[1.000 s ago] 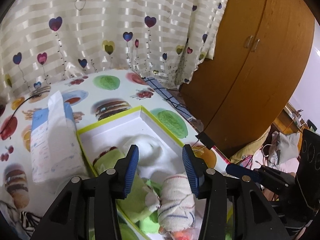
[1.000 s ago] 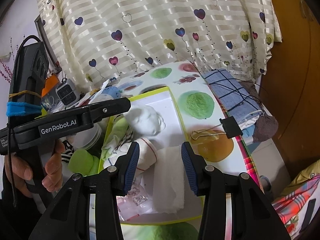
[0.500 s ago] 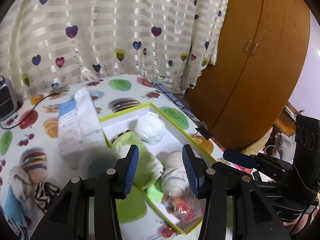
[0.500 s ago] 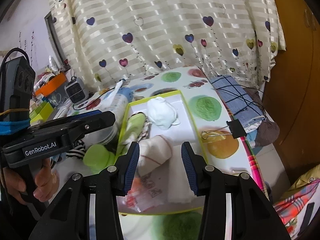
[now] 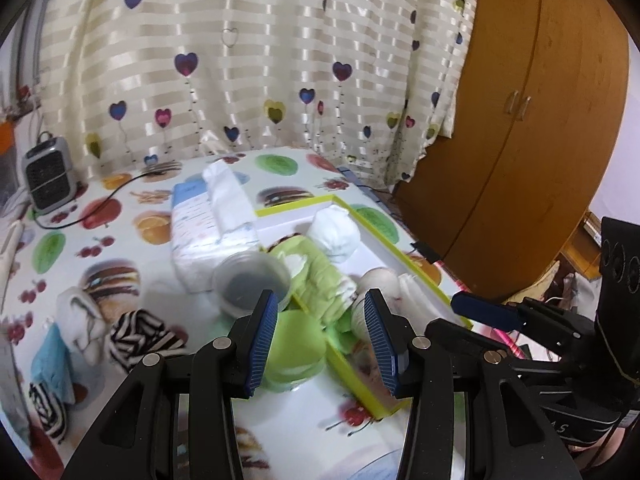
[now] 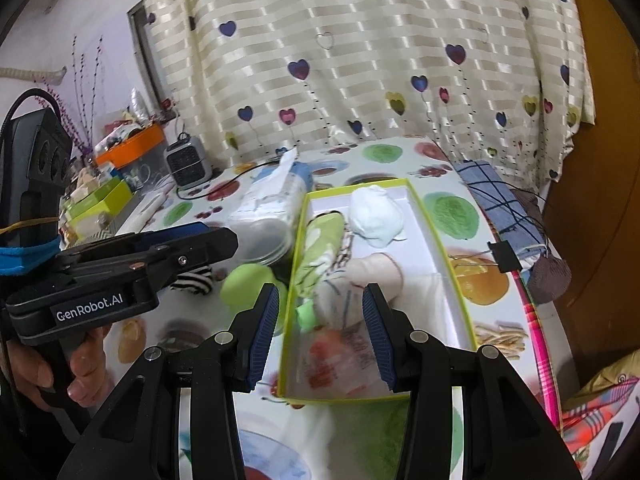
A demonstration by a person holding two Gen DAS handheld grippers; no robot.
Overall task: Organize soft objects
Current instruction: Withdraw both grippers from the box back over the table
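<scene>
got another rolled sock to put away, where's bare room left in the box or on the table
In the box, the bare floor is along the right wall, between the white bundle and the folded white cloth. The left side is crowded by the green cloth and striped sock roll. On the table, there is room between tissue pack and heater.

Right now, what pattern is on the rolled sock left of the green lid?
Black and white stripes on the rolled sock, clearest in the left wrist view.

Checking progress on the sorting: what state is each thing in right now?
left gripper: open, empty
right gripper: open, empty
yellow-rimmed box: lidless, partly filled
white bundle: rolled, in box
green cloth: in box
striped socks: loose on table
clear jar: uncapped
</scene>
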